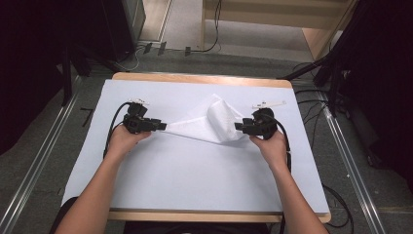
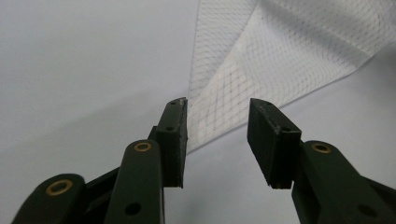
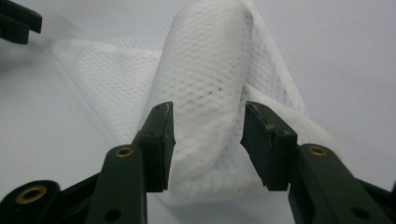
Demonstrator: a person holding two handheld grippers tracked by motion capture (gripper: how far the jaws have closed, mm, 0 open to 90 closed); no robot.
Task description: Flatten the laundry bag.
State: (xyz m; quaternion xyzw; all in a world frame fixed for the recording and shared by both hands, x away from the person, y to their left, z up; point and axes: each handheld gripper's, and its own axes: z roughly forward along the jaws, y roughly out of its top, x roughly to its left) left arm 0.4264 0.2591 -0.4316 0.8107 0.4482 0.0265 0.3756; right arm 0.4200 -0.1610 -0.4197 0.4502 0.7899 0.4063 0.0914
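Note:
A white mesh cloth [image 1: 214,124] lies bunched on the pale table cover, stretched between both grippers. My left gripper [image 1: 163,126] is at the cloth's left corner. In the left gripper view its jaws [image 2: 218,107] are apart, and the thin corner of the cloth [image 2: 261,60] lies loose between them, against one pad. My right gripper [image 1: 237,126] is at the cloth's right end. Its jaws [image 3: 208,109] stand apart on either side of a thick rolled fold of the cloth [image 3: 201,60], and the pads do not press on it. The left gripper's fingertips [image 3: 16,23] show far off.
The pale cover [image 1: 195,175] spreads over most of the wooden table, with bare sheet in front of the hands. Cables trail from both grippers down along the forearms. Metal floor rails [image 1: 34,161] run along both sides, and dark stands and wooden furniture stand behind the table.

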